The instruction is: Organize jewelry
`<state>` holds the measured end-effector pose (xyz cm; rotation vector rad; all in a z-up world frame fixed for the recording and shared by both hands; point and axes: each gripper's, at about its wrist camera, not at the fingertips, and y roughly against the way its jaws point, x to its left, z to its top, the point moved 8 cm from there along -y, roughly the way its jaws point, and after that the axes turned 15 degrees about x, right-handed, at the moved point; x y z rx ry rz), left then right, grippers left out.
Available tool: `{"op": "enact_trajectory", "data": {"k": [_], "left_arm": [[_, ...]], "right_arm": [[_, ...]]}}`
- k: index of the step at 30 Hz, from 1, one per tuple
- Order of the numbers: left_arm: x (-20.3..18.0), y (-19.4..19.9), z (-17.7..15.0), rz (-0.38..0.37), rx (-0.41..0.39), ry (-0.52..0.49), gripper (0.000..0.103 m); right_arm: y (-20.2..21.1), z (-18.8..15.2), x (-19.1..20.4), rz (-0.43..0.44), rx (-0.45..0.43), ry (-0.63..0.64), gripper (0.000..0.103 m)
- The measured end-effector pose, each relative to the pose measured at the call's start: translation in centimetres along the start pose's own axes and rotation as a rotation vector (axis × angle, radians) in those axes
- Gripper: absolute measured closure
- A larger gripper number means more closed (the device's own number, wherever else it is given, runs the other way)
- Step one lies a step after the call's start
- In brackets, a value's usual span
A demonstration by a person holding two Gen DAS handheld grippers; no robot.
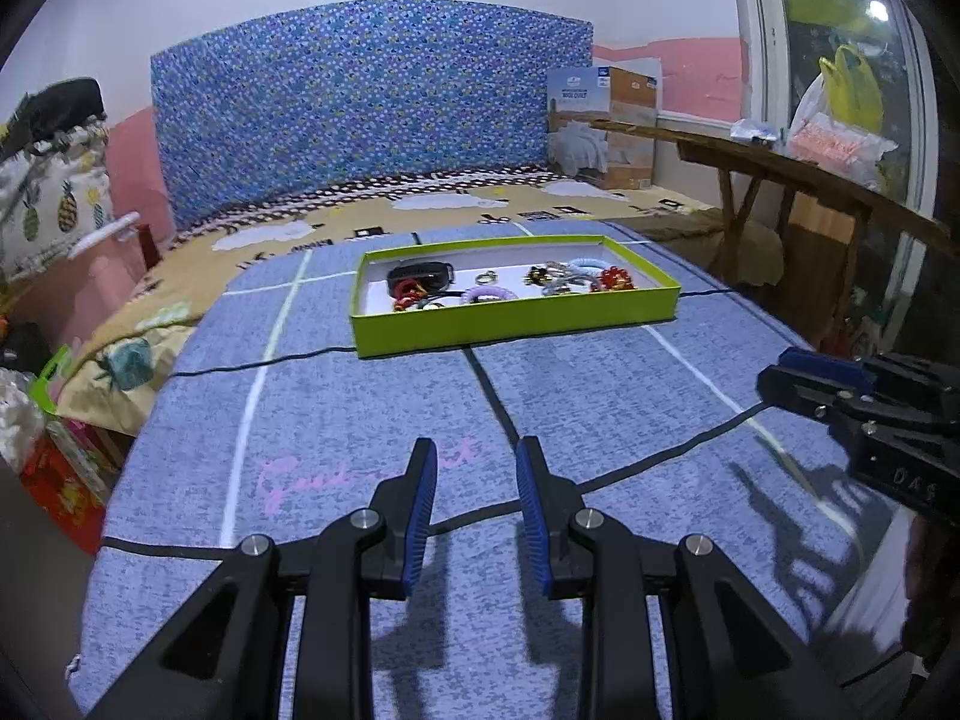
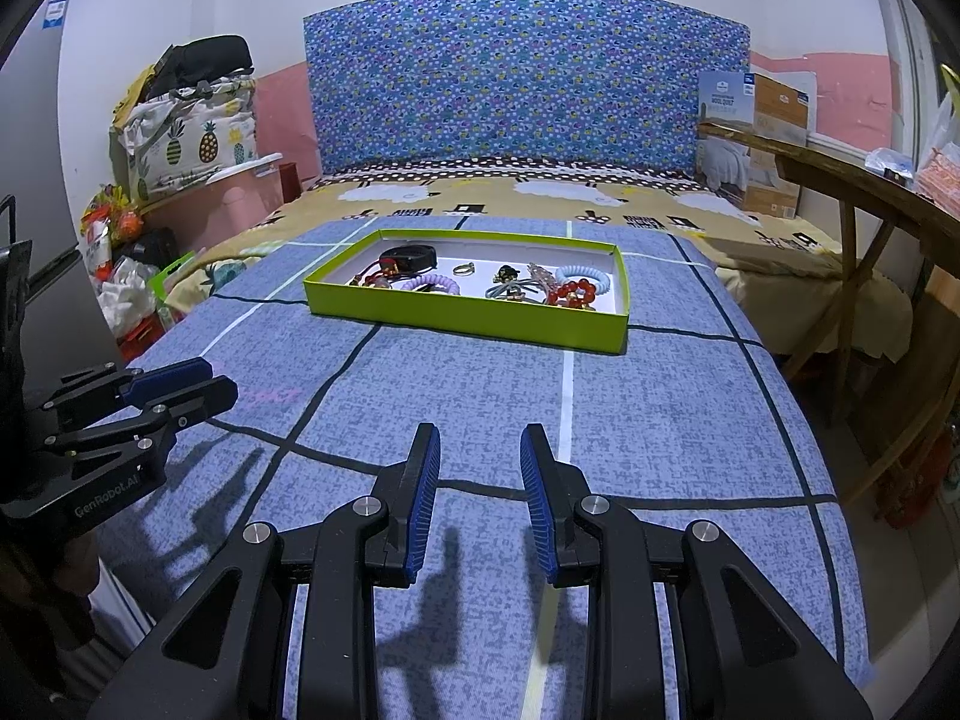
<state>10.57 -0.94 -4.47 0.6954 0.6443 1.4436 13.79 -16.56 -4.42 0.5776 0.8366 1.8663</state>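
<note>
Ahead of both grippers, well apart across the blue checked bedspread (image 2: 630,408), you have the green jewelry tray (image 2: 468,315) lying long axis crosswise, with left gripper (image 1: 474,504) and right gripper (image 2: 477,495) both released, empty and about equally distant.

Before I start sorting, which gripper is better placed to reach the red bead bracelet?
Probably right: the red bead bracelet lies at the tray's right end, nearer the open, empty right gripper than the left gripper.
</note>
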Motion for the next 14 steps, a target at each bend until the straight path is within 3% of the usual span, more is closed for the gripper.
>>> {"op": "enact_trajectory", "data": {"k": [14], "left_arm": [[-0.56, 0.29, 0.21, -0.018, -0.017, -0.012, 0.074]], "right_arm": [[-0.06, -0.19, -0.26, -0.003, -0.003, 0.002, 0.075]]}}
